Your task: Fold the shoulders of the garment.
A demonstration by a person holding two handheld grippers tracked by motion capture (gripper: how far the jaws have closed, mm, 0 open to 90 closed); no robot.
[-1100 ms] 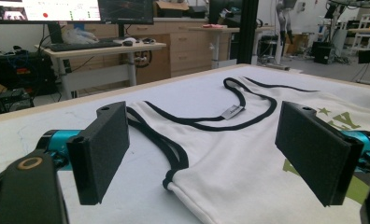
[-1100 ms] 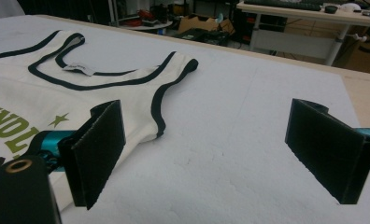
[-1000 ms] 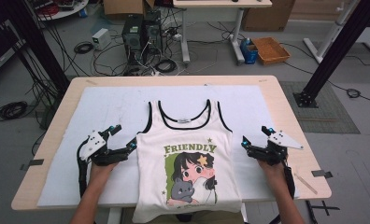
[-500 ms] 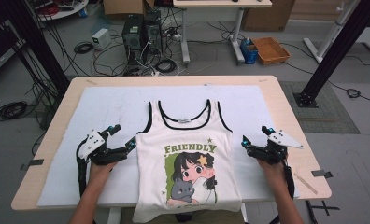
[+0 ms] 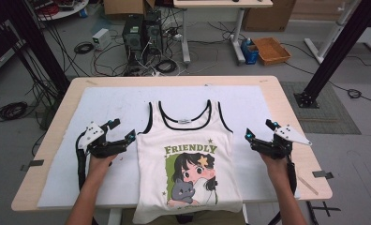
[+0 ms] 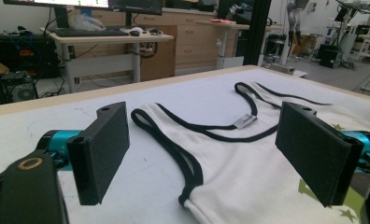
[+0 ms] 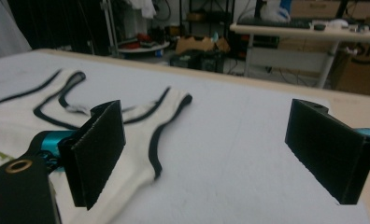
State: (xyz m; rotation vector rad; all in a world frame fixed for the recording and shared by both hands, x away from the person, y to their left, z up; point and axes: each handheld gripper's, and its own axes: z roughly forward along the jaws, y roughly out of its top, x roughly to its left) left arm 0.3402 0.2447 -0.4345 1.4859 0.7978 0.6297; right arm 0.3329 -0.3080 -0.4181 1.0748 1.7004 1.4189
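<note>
On bench (image 5: pixel 286 101), white tank top (image 5: pixel 188 164) lies flat. Left hand-held gripper (image 5: pixel 122 131) jaws wide apart, empty, beside its left edge; right hand-held gripper (image 5: pixel 260 130) likewise, near right edge.

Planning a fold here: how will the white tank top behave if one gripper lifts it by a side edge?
Probably floppy: the tank top lies flat and thin on the white mat, so a lifted edge should drape and sag. Likely light, dragging rather than sliding whole. Its hem hangs over the table's near edge, so it may slip that way.
</note>
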